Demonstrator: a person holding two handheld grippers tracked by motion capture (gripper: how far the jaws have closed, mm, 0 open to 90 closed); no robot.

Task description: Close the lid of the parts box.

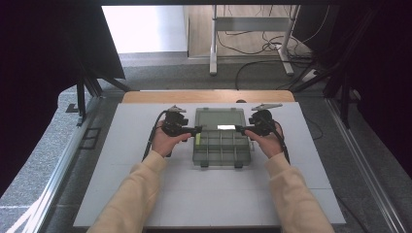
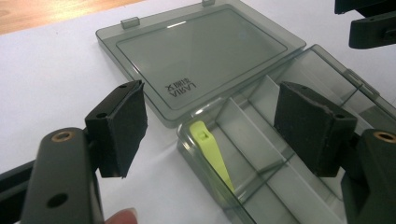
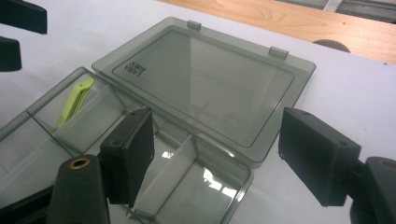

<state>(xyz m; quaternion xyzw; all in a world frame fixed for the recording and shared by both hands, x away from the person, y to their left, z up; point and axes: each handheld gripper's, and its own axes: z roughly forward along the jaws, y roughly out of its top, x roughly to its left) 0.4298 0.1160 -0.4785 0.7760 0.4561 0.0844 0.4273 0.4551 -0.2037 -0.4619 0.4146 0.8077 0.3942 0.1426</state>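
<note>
Flanking box: left gripper point(image 1: 197, 130), right gripper point(image 1: 239, 128), jaws spread, empty.
Organizer box point(image 1: 222, 145): lid open flat.
Green piece point(image 2: 212, 154): identity unclear.

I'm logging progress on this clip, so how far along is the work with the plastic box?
Done: the box is open, its lid flat on the table behind it. A yellow-green piece lies in an end compartment. In hand: the left gripper and right gripper sit open at the box's two sides, gripping nothing. Anything further is not yet started.
</note>
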